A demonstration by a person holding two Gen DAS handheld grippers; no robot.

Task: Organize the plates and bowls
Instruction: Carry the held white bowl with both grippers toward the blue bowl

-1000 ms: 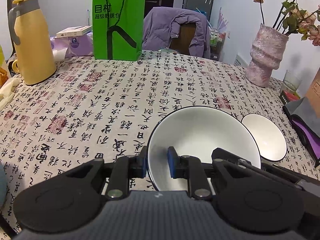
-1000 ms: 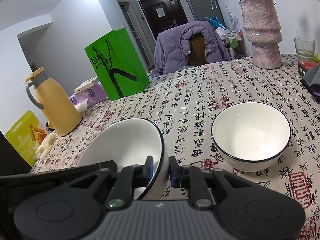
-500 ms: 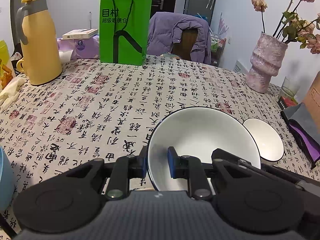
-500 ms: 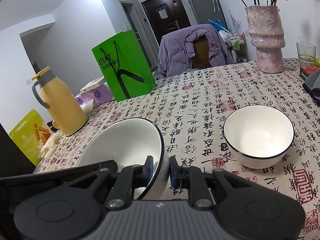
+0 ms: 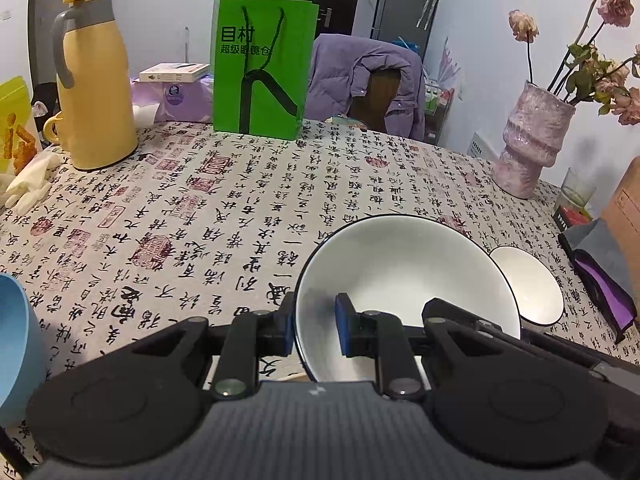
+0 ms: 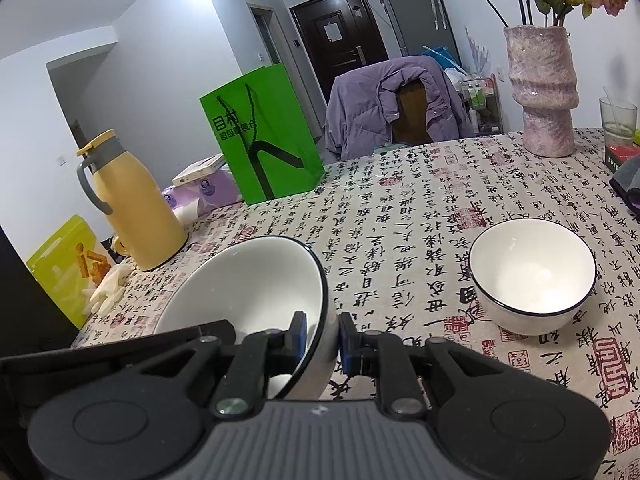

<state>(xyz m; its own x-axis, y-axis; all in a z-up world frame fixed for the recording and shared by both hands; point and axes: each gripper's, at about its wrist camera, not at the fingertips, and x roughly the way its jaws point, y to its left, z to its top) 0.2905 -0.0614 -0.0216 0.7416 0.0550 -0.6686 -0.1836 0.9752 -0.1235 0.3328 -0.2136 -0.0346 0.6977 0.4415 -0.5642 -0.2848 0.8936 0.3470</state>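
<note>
Both tongs pinch opposite rims of the large bowl (image 5: pixel 404 276), the left tongs (image 5: pixel 314 330) and right tongs (image 6: pixel 322 340) each nearly closed on its thin wall, likely sharing a wide, glossy load. It hangs tilted above the table (image 5: pixel 200 216). The small bowl (image 6: pixel 532 276), white glazed with a dark rim, sits ahead-right of the right tongs, probably a nesting partner

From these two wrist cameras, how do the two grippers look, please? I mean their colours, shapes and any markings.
Both look the same. The left gripper and the right gripper each have two black fingers tipped with blue pads, carried on black linkage bars with silver pivot screws. Behind them sits a dark grey ribbed body with a small white mark, flanked by two round black discs. No cables, hands or sleeves are visible.
</note>
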